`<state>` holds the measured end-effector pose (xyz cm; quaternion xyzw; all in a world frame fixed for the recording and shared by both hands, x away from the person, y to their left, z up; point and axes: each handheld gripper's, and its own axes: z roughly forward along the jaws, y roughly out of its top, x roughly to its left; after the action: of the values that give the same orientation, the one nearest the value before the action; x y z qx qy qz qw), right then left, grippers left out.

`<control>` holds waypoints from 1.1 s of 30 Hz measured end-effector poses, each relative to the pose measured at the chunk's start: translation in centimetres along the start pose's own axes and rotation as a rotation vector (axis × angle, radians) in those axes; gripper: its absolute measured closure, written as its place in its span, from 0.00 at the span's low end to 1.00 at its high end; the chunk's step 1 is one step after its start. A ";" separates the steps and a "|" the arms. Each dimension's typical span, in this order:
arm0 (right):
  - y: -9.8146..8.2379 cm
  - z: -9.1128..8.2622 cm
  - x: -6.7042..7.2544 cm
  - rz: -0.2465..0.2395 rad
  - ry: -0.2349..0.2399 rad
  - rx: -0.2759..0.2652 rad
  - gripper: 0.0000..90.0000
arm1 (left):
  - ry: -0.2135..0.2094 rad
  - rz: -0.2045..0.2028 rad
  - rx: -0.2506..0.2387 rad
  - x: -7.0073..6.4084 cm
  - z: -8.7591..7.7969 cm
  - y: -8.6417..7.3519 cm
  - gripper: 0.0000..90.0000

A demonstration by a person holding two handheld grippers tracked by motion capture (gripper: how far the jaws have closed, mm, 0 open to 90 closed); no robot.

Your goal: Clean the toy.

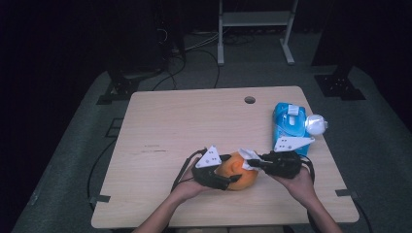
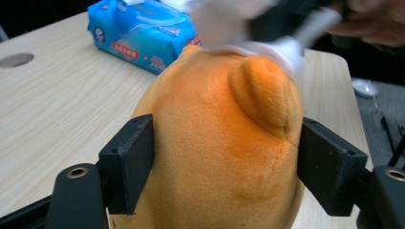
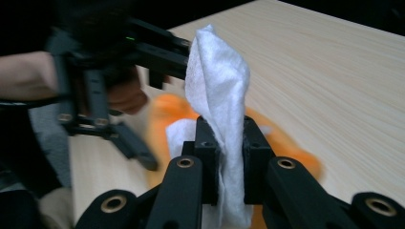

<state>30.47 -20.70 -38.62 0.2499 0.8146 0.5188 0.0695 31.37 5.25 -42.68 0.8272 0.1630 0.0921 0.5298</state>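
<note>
The left gripper (image 1: 228, 180) clamps the orange plush toy (image 2: 219, 143) from both sides, its black pads pressing into the soft body. The right gripper (image 3: 224, 143) is closed tight on a white wipe (image 3: 217, 81), which sticks up between its jaws and touches the top of the toy. The toy sits on the wooden table (image 1: 184, 121) near the front edge, between the two grippers. Beyond the right gripper lies a blue pack of wipes (image 1: 289, 121), well apart from the toy, its lid looking closed
</note>
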 end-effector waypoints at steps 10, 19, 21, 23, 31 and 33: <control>0.4 1.0 1.0 -0.025 0.055 -0.009 0.89 | 0.036 0.038 0.032 -0.9 1.0 -0.1 0.13; 0.1 0.4 0.3 0.006 0.032 -0.031 0.89 | 0.109 0.137 0.071 -1.5 0.8 0.2 0.32; 0.3 0.3 0.5 -0.008 0.024 -0.038 0.89 | 0.114 0.145 0.073 -1.4 0.1 0.8 0.36; 0.4 0.1 0.2 -0.004 0.018 -0.040 0.89 | 0.148 0.166 0.076 -1.3 -0.6 1.3 0.37; -0.5 0.4 -1.0 0.072 0.015 -0.047 0.88 | 0.137 0.219 0.173 -1.8 0.3 0.7 0.25; -0.5 0.3 -1.0 0.075 0.018 -0.049 0.88 | 0.056 0.194 0.163 -1.9 0.1 1.1 0.23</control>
<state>31.31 -21.08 -39.35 0.2737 0.7924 0.5429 0.0489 29.83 4.08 -41.67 0.8765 0.1041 0.1524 0.4446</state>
